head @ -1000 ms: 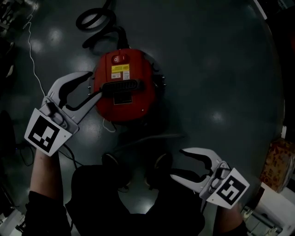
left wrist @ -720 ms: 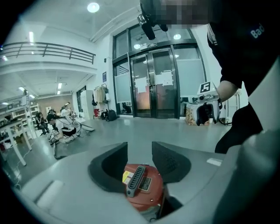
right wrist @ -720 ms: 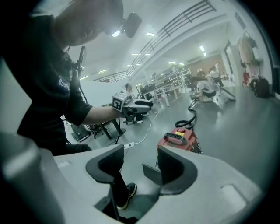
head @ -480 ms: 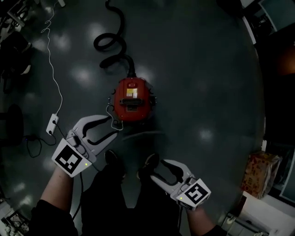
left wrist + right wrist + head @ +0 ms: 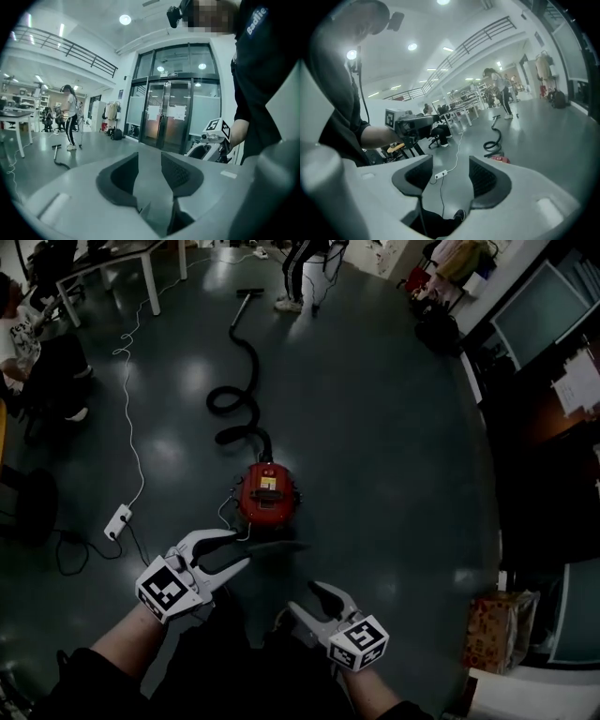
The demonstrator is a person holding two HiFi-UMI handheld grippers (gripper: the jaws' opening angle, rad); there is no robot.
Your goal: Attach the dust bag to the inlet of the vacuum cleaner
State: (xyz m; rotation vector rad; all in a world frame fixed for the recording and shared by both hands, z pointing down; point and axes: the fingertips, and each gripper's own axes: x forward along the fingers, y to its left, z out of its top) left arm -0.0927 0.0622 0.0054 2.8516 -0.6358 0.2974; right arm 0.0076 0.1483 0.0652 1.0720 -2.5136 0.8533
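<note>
The red vacuum cleaner (image 5: 265, 502) stands on the dark floor far below, lid down. Its black hose (image 5: 236, 404) snakes away to a floor nozzle (image 5: 248, 293). In the right gripper view the red vacuum cleaner (image 5: 500, 159) is a small patch beyond the jaws. My left gripper (image 5: 240, 549) hangs high above the floor, just short of the vacuum; its jaws are closing with nothing between them (image 5: 150, 171). My right gripper (image 5: 302, 598) is lower right, near my legs, open and empty (image 5: 449, 176). Neither gripper touches anything.
A white power strip (image 5: 117, 521) with a long white cable lies left of the vacuum. A person (image 5: 305, 268) stands by the nozzle, another sits at far left (image 5: 28, 329). A table (image 5: 141, 254) stands at the back, a patterned box (image 5: 492, 629) at right.
Both grippers have risen well away from the vacuum, which now looks small and far below. The view has widened over the room. The left jaws have narrowed slightly.
</note>
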